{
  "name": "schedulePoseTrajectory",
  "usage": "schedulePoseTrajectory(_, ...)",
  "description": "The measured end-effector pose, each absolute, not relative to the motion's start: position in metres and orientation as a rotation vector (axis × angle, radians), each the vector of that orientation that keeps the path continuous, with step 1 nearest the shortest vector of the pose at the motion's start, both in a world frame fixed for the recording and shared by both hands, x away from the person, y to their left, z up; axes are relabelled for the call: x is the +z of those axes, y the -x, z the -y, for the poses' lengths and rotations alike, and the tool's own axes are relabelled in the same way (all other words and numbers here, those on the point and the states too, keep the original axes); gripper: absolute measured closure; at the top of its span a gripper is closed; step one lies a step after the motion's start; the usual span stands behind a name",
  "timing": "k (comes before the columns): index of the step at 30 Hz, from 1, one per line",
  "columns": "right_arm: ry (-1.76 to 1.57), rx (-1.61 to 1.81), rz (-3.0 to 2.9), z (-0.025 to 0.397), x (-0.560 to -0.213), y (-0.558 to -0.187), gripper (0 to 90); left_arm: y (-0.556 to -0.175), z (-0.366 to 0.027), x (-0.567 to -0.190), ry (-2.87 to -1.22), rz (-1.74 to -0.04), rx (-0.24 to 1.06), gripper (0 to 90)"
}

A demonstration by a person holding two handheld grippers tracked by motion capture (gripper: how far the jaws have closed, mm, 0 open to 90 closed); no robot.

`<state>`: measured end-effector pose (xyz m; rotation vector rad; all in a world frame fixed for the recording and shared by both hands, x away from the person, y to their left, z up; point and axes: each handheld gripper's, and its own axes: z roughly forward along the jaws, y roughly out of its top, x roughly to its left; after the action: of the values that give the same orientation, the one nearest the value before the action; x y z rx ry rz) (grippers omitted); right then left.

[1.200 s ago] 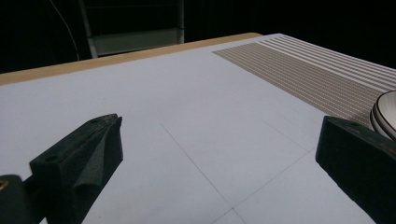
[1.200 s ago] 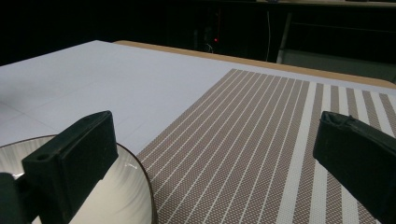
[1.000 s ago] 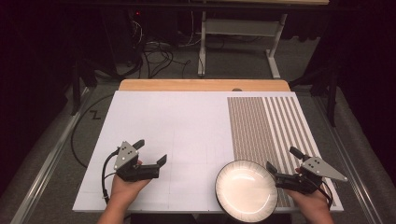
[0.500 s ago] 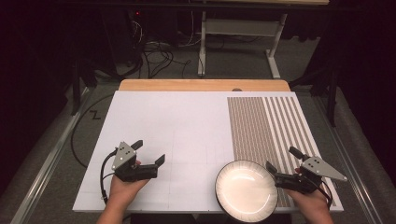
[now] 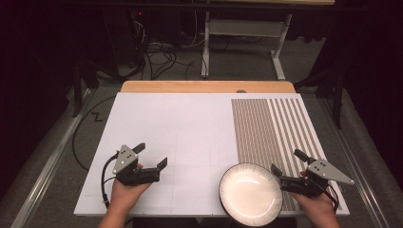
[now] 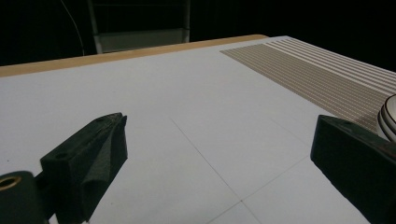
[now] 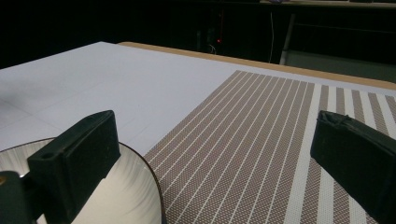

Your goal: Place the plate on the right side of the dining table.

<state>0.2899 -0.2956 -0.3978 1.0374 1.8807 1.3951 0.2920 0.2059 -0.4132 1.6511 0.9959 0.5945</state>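
Table [image 5: 190, 133]: white sheet ruled with a faint grid, over a wooden top whose far edge shows as a tan strip.

Placemat [image 5: 271, 128]: brown woven, striped white toward its right side, laid on the table's right half and running from the far edge to the near edge.

Bowl [image 5: 250, 191]: white with a dark rim, upright at the near edge. It sits partly on the placemat's near left corner and partly on the white sheet. In the left gripper view its ribbed rim [image 6: 388, 116] shows just beyond the right-hand jaw.

Right gripper [image 5: 289, 165]: held in the right hand [image 5: 316, 204] at the near right, over the placemat. Jaws spread wide and empty. Its left jaw lies just beside the bowl's right rim; contact cannot be told.

Left gripper [image 5: 151, 155]: held in the left hand [image 5: 124, 192] at the near left, over bare sheet, well apart from the bowl. Jaws spread wide and empty.

Between the grippers and the bowl, no other item.

Surroundings: cables [image 5: 157, 52] and a grey metal frame [image 5: 242, 33] on the dark floor beyond the table.
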Motion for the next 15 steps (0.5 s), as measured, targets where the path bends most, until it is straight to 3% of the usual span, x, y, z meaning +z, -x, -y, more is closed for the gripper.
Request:
schedulePoseTrajectory(7,-1.046,1.384,-1.89,0.296,-0.3964,-0.2887,10.6,-0.2899,-0.2073,-0.4131,-1.653,-0.992,0.583,5.5)
schedulePoseTrajectory(15,-1.051,1.368,-1.931,0.2968,-0.3948,-0.2878,32.0,-0.2862,-0.2079,-0.4159,-1.649,-1.0,0.553,3.9)
